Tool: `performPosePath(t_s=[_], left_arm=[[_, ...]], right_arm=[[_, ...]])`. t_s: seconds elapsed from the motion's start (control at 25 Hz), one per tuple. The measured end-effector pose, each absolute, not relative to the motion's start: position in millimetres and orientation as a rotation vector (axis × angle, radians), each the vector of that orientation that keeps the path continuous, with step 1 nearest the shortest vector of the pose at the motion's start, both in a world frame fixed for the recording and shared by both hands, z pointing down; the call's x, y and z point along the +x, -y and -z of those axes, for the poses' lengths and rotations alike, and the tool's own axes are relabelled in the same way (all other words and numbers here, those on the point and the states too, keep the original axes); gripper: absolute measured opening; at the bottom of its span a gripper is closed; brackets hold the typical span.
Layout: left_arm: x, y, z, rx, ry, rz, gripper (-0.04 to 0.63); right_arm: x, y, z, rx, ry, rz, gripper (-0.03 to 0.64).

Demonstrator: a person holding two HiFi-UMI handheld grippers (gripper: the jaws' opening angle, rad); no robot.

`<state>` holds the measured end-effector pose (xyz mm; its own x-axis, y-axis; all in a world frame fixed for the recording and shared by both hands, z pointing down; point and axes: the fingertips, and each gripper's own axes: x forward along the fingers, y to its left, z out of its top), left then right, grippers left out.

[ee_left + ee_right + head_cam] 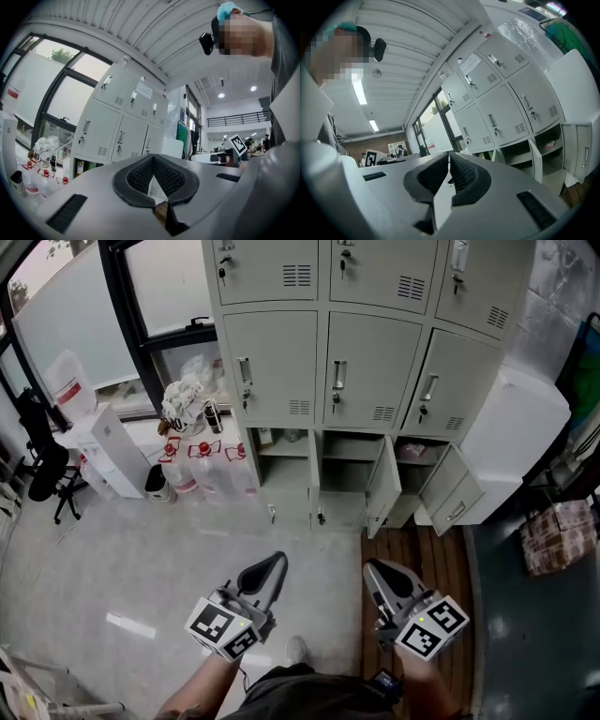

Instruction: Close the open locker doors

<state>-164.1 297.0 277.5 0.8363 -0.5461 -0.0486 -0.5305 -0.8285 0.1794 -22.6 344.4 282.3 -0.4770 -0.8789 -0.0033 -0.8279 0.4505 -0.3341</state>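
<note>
The grey locker bank (328, 362) stands ahead, with its upper rows shut. In the bottom row three compartments gape. One open door (382, 486) swings out toward me, a second open door (455, 491) hangs wide at the right, and a third door (312, 482) shows edge-on. My left gripper (277, 563) and right gripper (373, 570) hover well short of the lockers, side by side, both shut and empty. In the left gripper view the left gripper (153, 157) points level at the lockers (122, 122). The right gripper (449, 154) faces the open doors (536, 159).
Water bottles with red caps (202, 470) stand left of the lockers beside a white box (108, 451) and an office chair (42, 474). A white appliance (520, 427) flanks the lockers on the right. Wooden floor boards (427, 563) and a bag (558, 535) lie at the right.
</note>
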Motion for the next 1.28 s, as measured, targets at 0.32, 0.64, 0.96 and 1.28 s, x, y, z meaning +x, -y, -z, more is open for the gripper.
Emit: performPosePath(t_s=[0.32, 0.64, 0.96, 1.28], left_arm=[[-197, -248, -279, 2.864, 0.844, 0.152, 0.002], [-216, -220, -278, 2.863, 0.845, 0.178, 0.002], [-223, -199, -274, 2.863, 0.867, 0.188, 0.002], [-209, -169, -280, 2.856, 0.897, 0.167, 0.002]], right_arm=[[-51, -298, -282, -1.526, -2.506, 0.433, 0.017], [-70, -267, -281, -1.539, -2.517, 0.427, 0.017], [-78, -245, -278, -1.518, -2.532, 0.418, 0.017], [-67, -209, -288, -1.479, -2.539, 0.448, 0.017]])
